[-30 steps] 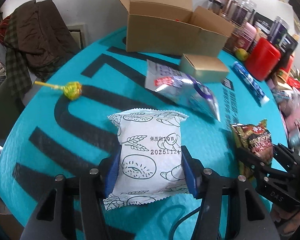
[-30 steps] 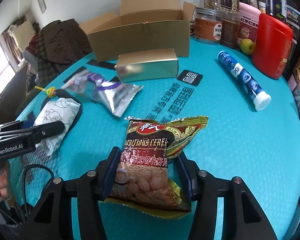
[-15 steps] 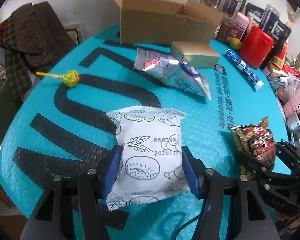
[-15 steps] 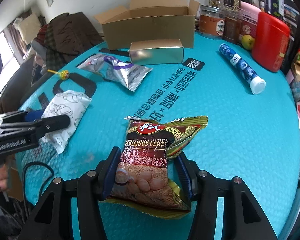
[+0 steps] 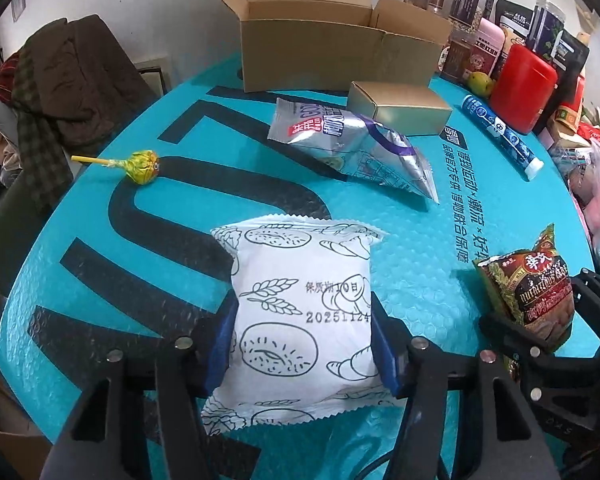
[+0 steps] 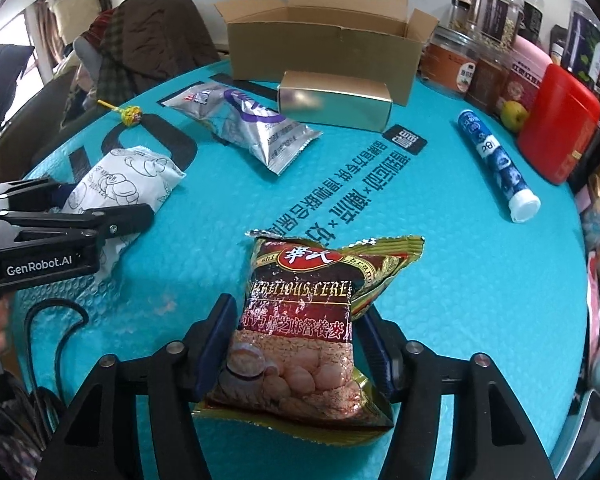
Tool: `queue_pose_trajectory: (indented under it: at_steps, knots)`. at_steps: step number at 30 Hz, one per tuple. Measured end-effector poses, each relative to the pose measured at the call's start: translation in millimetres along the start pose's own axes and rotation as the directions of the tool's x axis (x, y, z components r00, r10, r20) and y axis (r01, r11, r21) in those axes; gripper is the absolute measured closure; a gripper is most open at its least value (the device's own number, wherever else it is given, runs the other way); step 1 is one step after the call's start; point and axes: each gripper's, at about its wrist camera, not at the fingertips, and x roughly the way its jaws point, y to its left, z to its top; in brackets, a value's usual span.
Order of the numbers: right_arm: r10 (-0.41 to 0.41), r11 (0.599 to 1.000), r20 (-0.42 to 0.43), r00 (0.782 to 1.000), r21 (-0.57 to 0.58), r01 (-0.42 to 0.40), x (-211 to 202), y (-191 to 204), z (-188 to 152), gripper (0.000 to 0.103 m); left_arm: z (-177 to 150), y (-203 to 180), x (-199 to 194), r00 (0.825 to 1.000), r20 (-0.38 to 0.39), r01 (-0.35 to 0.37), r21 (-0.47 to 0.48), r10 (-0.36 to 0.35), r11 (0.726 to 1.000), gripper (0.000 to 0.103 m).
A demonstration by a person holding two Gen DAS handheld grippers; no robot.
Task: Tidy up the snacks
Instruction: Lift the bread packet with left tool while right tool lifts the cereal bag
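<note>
Two grippers (image 5: 302,344) (image 6: 292,344) each clamp a pkt; foil bag (image 6: 244,126), gold box (image 6: 334,100) ahead.

The white pastry packet (image 5: 300,320) carries the printed date 20251124 under a line of Chinese characters with "10". The dark cereal bag (image 6: 300,320) reads "NUTRITIOUS CERE", the rest creased away. The left gripper (image 6: 112,216) bears "GenRobot.AI" on its body. The blue tube (image 6: 496,164) shows "8" and "6". Chinese lettering runs across the teal surface (image 6: 460,280).
</note>
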Motion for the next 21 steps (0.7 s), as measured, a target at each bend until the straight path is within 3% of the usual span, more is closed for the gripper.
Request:
queue_pose_trajectory:
  at_steps: [4,11,21]
  knots:
    - [0.007,1.000,-0.001,1.000,0.025,-0.007,0,-4,3,0.055,1,0,-2,1.000,-0.010,0.017,0.002,-0.017,1.000,0.046]
    - [0.040,0.997,-0.002,0.999,0.071,-0.039,-3,-8,6,0.058,0,1,-8,0.998,-0.016,0.053,-0.016,-0.053,0.998,0.046]
    - [0.127,0.990,0.025,0.992,0.061,-0.128,-14,-3,20,0.059,8,4,-35,0.996,0.056,0.072,-0.024,-0.071,0.997,0.047]
